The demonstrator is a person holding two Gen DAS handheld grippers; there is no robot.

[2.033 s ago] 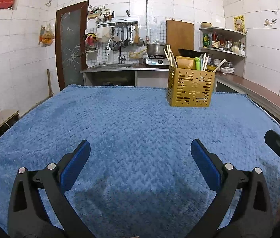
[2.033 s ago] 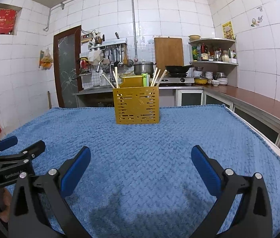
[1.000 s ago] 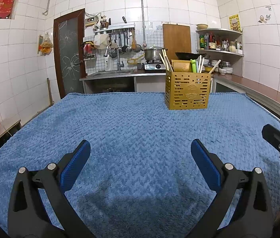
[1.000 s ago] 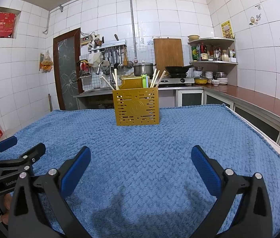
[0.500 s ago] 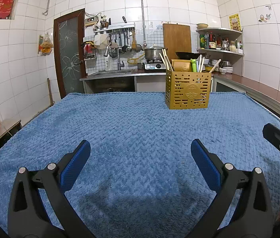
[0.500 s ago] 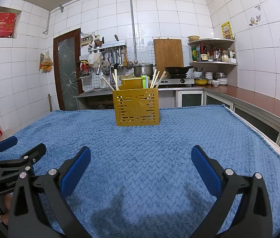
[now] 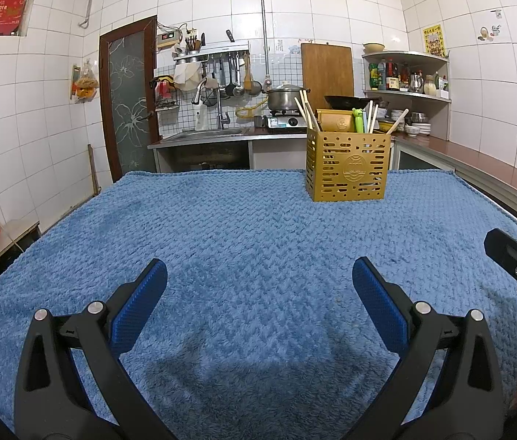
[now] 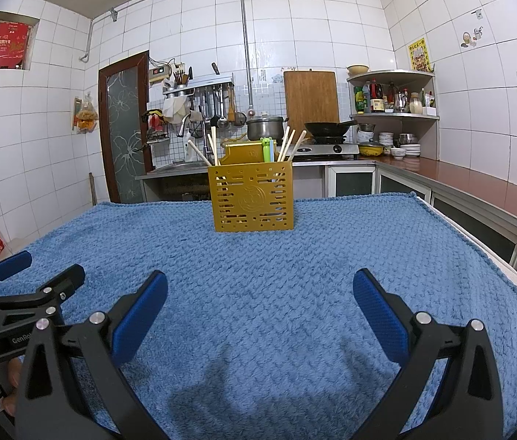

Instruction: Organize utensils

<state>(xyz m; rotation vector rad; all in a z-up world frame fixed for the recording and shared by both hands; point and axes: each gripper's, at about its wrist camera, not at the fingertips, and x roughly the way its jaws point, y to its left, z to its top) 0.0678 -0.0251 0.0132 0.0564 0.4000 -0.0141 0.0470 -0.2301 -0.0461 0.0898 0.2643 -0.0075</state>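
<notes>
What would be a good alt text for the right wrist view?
The open right gripper hovers empty over a blue towel; ahead stands a yellow utensil holder with chopsticks. The left gripper shows at the left edge.

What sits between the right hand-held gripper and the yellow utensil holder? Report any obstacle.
Nothing visible. Only bare blue textured cloth lies between the open right hand-held gripper and the yellow perforated plastic utensil holder. The left hand-held gripper sits off to the side.
</notes>
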